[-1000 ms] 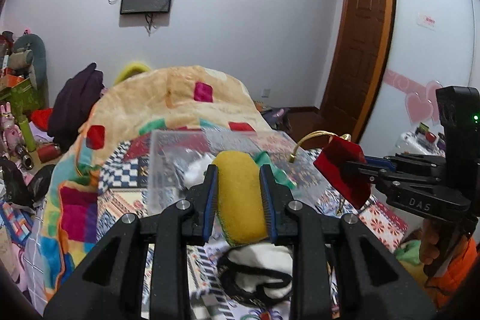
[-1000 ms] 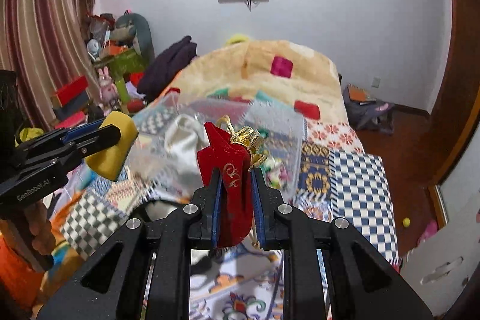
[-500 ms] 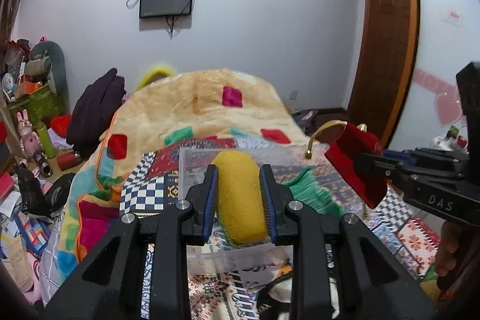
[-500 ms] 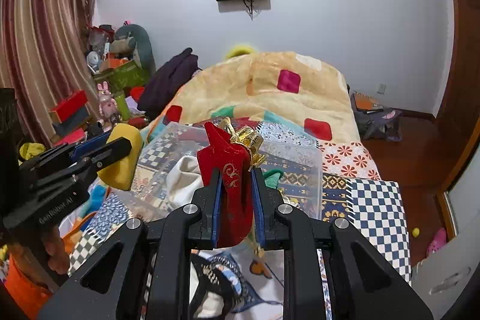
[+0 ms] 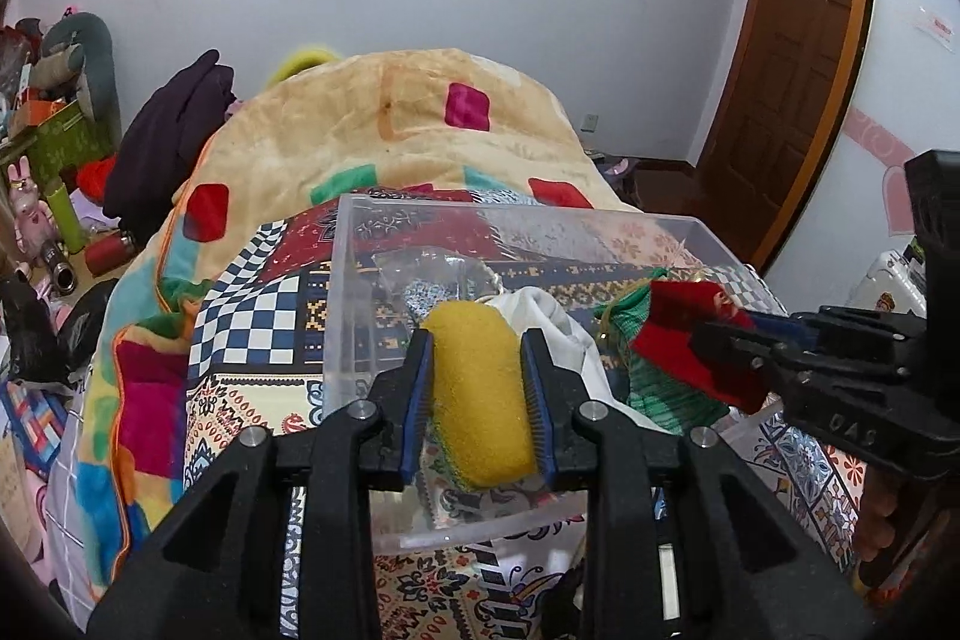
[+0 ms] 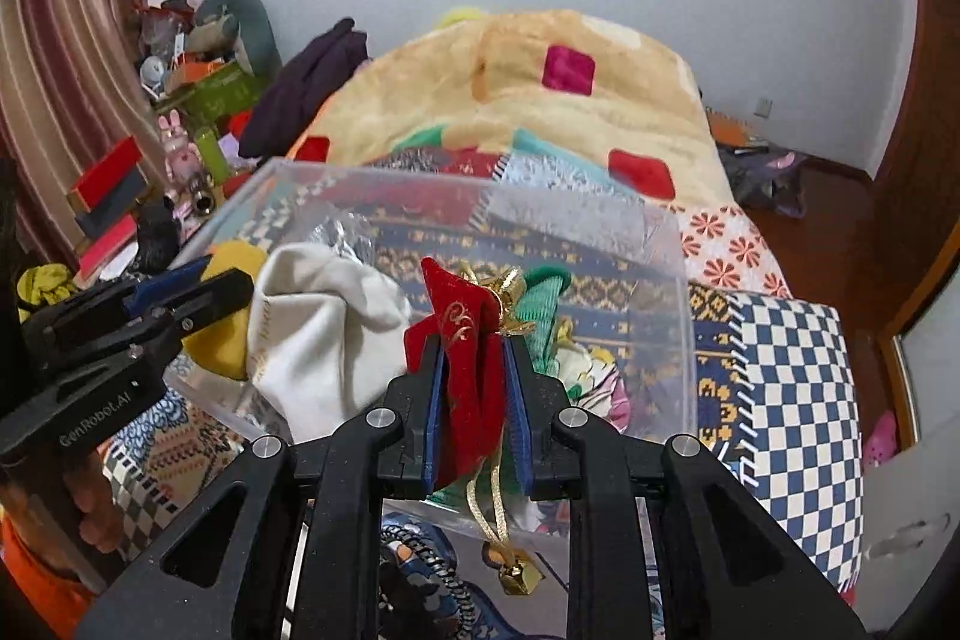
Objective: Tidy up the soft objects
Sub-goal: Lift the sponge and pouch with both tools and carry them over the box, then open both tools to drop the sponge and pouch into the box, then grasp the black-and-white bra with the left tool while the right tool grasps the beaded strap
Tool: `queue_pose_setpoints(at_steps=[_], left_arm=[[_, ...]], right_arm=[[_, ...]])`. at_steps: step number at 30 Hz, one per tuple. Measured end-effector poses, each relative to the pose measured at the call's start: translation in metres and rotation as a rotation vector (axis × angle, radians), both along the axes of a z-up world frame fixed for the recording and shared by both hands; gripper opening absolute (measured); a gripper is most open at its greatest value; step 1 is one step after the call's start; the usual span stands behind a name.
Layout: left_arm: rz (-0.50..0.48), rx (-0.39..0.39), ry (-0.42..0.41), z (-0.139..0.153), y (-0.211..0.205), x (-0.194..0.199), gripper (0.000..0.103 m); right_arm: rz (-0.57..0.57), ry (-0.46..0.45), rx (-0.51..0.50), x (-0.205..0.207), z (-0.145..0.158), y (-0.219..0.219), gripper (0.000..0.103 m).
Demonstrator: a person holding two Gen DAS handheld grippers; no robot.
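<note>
My left gripper (image 5: 477, 388) is shut on a yellow sponge (image 5: 477, 394) and holds it over the near left part of a clear plastic bin (image 5: 354, 292). My right gripper (image 6: 474, 370) is shut on a red velvet pouch (image 6: 465, 358) with gold cord and bells, over the bin's near wall (image 6: 684, 340). The pouch also shows in the left wrist view (image 5: 690, 334), and the sponge in the right wrist view (image 6: 231, 310). Inside the bin lie a white cloth (image 6: 324, 328) and a green knitted item (image 5: 666, 394).
The bin stands on a patchwork bedspread (image 5: 252, 316) on a bed, with a folded beige blanket (image 5: 408, 124) behind it. Clutter and toys (image 6: 198, 100) fill the floor to the left. A wooden door (image 5: 792, 58) is at the right.
Both grippers have moved forward and down over the bin, which now fills the near view. Each still holds its object.
</note>
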State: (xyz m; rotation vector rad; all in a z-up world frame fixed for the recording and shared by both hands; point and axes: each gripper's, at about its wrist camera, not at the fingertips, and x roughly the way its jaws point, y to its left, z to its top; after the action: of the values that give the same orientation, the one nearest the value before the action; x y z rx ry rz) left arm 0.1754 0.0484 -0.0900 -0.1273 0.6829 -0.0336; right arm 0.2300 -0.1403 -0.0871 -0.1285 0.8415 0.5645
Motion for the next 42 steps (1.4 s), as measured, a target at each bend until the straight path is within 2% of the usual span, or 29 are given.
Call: queue_pose_setpoints(at_steps=[6,11,13,17,20,25,30,37,40,42], left_arm=[[-0.008,-0.001,0.004,0.005,-0.001,-0.003,0.036],[-0.008,-0.02,-0.024,0.016,0.002,-0.013,0.05],[-0.02,-0.017,-0.042,0.022,0.0,-0.021,0.052],[-0.047,0.004,-0.074,0.032,-0.008,-0.037,0.058],[-0.075,0.011,-0.082,0.034,-0.016,-0.049,0.062],[-0.116,0.02,-0.058,0.024,-0.028,-0.065,0.067],[-0.141,0.001,0.009,0.001,-0.035,-0.075,0.07],[-0.166,0.011,0.112,-0.036,-0.043,-0.079,0.07],[-0.167,-0.01,0.133,-0.045,-0.043,-0.079,0.07],[-0.169,-0.024,0.148,-0.05,-0.043,-0.077,0.07]], right_arm=[[0.016,0.019,-0.018,-0.002,-0.001,-0.001,0.033],[0.016,-0.032,-0.01,-0.014,0.016,-0.01,0.047],[0.021,-0.055,0.002,-0.021,0.024,-0.015,0.049],[0.022,-0.103,0.014,-0.035,0.036,-0.027,0.063],[0.023,-0.124,0.012,-0.043,0.04,-0.035,0.068],[0.018,-0.124,-0.003,-0.055,0.035,-0.052,0.068],[0.03,-0.099,-0.028,-0.065,0.017,-0.061,0.068],[0.067,0.0,-0.014,-0.062,-0.014,-0.062,0.068],[0.074,0.03,-0.016,-0.061,-0.023,-0.06,0.061],[0.086,0.06,-0.01,-0.059,-0.029,-0.058,0.052]])
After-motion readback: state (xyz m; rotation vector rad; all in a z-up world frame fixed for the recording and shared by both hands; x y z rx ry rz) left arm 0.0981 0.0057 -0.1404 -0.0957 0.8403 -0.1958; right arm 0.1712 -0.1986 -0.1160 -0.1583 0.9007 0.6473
